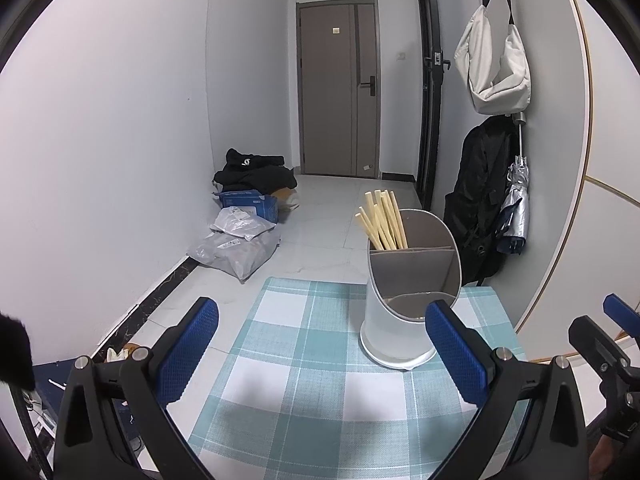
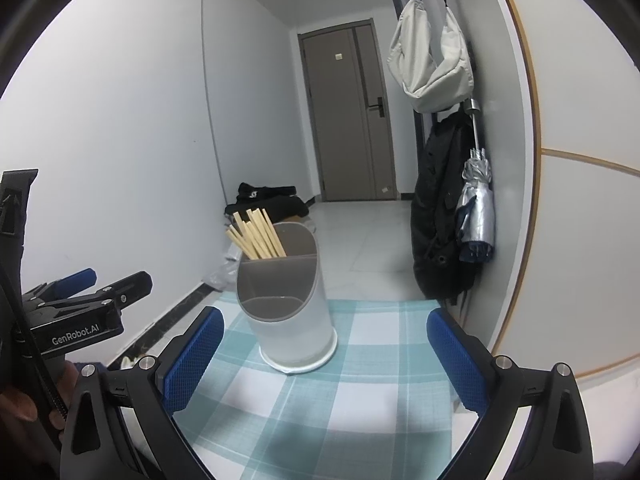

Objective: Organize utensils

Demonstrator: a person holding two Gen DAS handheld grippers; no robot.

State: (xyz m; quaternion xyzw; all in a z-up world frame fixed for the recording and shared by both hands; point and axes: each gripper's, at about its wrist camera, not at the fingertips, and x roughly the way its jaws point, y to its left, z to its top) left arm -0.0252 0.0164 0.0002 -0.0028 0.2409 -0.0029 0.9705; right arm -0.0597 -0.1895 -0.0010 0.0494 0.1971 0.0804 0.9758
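Fingers wide apart on both tools: my left gripper (image 1: pixel 322 344) and my right gripper (image 2: pixel 324 350) hover above the checked tablecloth (image 1: pixel 304 380) with nothing between their blue pads. Just beyond them stands the white utensil holder (image 1: pixel 404 304), upright near the cloth's far edge. Its rear compartment holds a bundle of wooden chopsticks (image 1: pixel 382 220) leaning left. Farther off, a bag (image 1: pixel 494 62) hangs on the right wall.
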